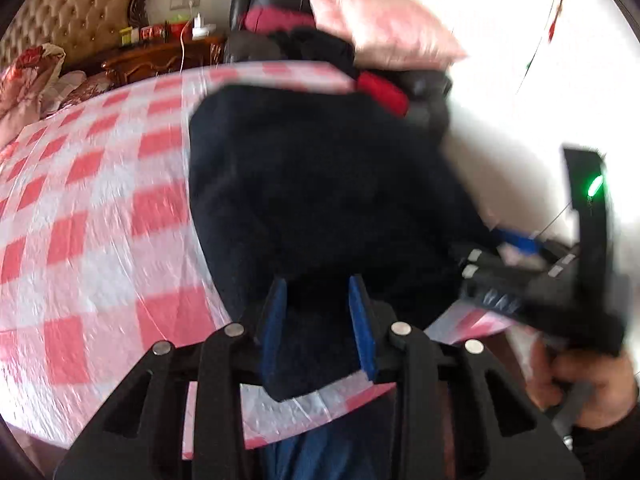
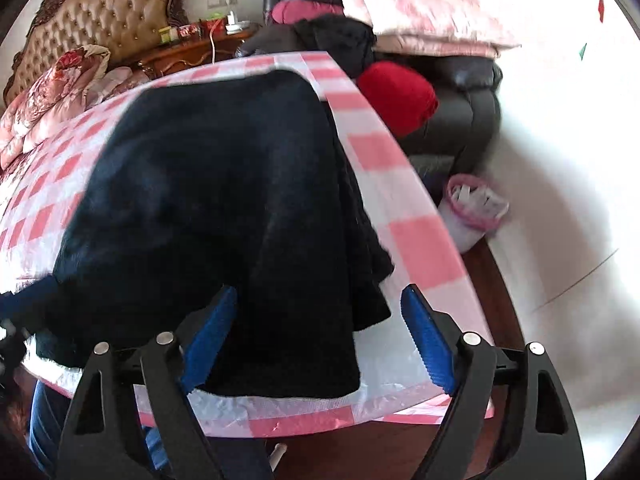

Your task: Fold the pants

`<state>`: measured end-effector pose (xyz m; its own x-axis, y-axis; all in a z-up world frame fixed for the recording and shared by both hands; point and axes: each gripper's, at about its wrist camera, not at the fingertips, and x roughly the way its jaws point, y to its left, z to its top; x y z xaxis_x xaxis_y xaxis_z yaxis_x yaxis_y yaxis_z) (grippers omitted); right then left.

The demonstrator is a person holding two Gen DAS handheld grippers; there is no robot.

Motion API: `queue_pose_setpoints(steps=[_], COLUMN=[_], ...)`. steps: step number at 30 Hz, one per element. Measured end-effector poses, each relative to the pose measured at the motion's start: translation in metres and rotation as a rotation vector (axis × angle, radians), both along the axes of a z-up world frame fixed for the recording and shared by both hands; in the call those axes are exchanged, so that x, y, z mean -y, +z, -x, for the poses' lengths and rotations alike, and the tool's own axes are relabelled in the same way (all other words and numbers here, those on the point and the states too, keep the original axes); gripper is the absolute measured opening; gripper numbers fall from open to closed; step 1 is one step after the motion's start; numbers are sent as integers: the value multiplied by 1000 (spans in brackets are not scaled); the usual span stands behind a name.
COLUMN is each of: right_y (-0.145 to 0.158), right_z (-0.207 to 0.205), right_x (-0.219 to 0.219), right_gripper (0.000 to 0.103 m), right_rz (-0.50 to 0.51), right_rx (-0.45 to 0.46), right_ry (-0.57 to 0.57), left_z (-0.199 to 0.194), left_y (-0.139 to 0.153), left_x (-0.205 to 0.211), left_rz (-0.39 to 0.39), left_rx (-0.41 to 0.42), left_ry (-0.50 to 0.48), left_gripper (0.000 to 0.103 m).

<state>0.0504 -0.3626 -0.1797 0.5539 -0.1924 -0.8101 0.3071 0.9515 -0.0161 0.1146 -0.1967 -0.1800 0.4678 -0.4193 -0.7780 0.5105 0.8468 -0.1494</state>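
- Pants (image 2: 224, 200): dark navy, fuzzy fabric, bunched in a folded heap on the table (image 2: 404, 152), near its front edge; one corner reaches the front rim.
- Table carries a pink-and-white checked cloth under clear plastic; pants sit toward its right side in the left wrist view, more central in the right wrist view.
- Left gripper (image 1: 318, 320): blue pads set close on either side of a dark fold of the pants, cloth fills the gap between them; looks clamped on the fabric at the front table edge. Frame is blurred.
- Right gripper (image 2: 320, 334): fingers spread wide, blue pads well apart, straddling the near right corner of the pants; nothing pinched. Left pad (image 2: 208, 332) lies against the cloth, right pad over bare tablecloth.
- Right gripper also shows in the left wrist view at far right, blurred, green light on its body, held by the right hand (image 1: 588, 384) just off the table's right edge.
- Person's blue jeans (image 2: 44, 432) visible below the table front edge.
- Background: black leather armchair (image 2: 464, 100) behind the table, piled with a pink pillow (image 2: 420, 12), red cloth (image 2: 400, 92) and dark clothing.
- Tufted headboard (image 2: 108, 12) and floral bedding (image 2: 52, 92) at upper left, wooden nightstand (image 2: 188, 50) with small items beside it.
- Pink-rimmed bin (image 2: 472, 212) on the floor right of the table.
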Motion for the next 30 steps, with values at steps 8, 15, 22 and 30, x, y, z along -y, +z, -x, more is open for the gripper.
queue_pose_setpoints(steps=[8, 15, 22, 30], right_y=[12, 49, 12, 16], right_z=[-4, -65, -119, -77], right_x=[-3, -7, 9, -20], right_gripper=[81, 80, 85, 86], right_rz=[17, 31, 138, 112], right_rx=[-17, 13, -140, -70], right_ry=[-21, 42, 24, 29], left_z=[5, 4, -10, -102], left_y=[2, 1, 28, 0], left_x=[-7, -17, -29, 8], left_rz=[37, 92, 148, 31], left_rx=[2, -20, 65, -115], left_ry=[37, 64, 31, -34], left_gripper=[33, 34, 34, 36])
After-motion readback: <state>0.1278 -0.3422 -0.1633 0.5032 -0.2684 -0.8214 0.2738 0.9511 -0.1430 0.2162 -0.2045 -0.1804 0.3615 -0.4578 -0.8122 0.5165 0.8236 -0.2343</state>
